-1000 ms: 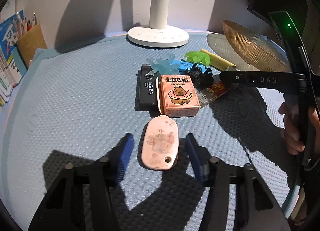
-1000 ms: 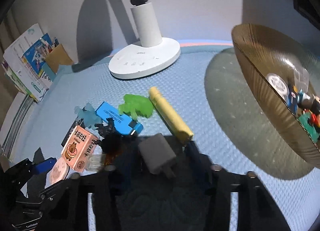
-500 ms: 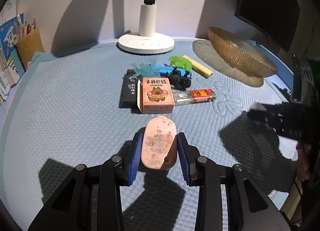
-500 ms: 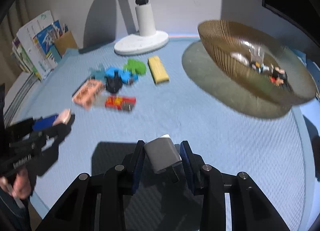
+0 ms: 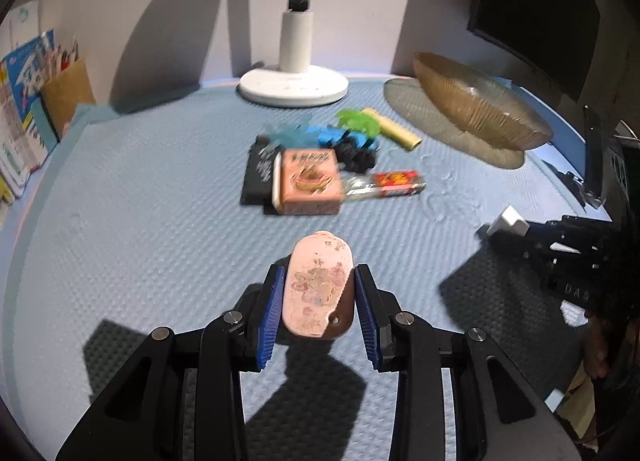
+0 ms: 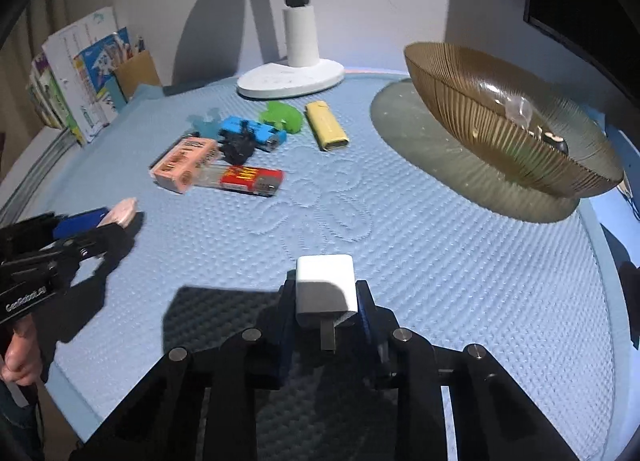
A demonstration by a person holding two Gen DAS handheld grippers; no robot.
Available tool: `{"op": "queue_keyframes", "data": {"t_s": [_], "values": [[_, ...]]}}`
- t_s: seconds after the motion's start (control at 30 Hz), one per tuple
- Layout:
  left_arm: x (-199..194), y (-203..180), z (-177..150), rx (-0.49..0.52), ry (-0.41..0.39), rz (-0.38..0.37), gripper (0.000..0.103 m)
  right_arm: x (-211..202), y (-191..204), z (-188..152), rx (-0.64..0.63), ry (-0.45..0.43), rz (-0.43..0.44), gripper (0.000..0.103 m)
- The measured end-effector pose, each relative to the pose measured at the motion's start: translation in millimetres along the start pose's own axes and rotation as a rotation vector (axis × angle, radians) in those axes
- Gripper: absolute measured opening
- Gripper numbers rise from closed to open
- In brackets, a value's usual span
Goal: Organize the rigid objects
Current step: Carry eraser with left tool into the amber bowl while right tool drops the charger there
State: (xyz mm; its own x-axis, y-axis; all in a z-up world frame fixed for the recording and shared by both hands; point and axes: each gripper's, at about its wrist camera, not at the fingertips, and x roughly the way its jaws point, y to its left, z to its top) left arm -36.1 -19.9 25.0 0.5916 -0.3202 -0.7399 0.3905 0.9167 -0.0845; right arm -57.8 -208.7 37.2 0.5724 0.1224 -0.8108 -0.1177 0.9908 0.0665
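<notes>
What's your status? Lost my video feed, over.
Left gripper shut on pink oval case. Right gripper shut on white charger, jaws just closed further. Amber bowl ahead, path clear. Pile still on mat.

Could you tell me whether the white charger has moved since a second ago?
Yes. The charger, clamped in the right gripper, has left the pile beside the yellow lighter, coming toward the mat's near edge.

Black angular grippers (image 5: 319, 311), blue ribbed pads (image 5: 272, 317), silver screws, white lettering.
</notes>
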Motion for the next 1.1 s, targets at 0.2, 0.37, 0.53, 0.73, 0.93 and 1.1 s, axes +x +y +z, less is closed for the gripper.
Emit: {"op": "queue_keyframes", "data": {"t_s": [0.2,0.37,0.53,0.73,0.93,1.1], "values": [[-29.2,-39.0,59.4,0.102,-0.117,-0.059,0.032,-68.2,-38.6,43.0,0.051,-0.164,-0.083,0.026],[-35.0,-85.6,139.6,0.157,-0.214,-0.166,0.032,-121.8,-116.0,93.4,0.19,-0.271,-0.265,0.026],[8.7,-131.8,186.2,0.166,-0.164,-0.232,0.032,-117.2,-166.1,118.0,0.267,-0.206,-0.397,0.026],[76.6,-167.7,182.7,0.154,-0.021,-0.255,0.032,-49.9,-198.9,113.5,0.292,-0.001,-0.372,0.026],[91.4,-179.2,180.6,0.189,0.007,-0.234,0.045,-31.1,-213.3,111.7,0.29,0.029,-0.404,0.029],[58.2,-157.3,183.9,0.158,-0.078,-0.183,0.057,-57.5,-215.8,111.7,0.311,-0.067,-0.406,0.038]]}}
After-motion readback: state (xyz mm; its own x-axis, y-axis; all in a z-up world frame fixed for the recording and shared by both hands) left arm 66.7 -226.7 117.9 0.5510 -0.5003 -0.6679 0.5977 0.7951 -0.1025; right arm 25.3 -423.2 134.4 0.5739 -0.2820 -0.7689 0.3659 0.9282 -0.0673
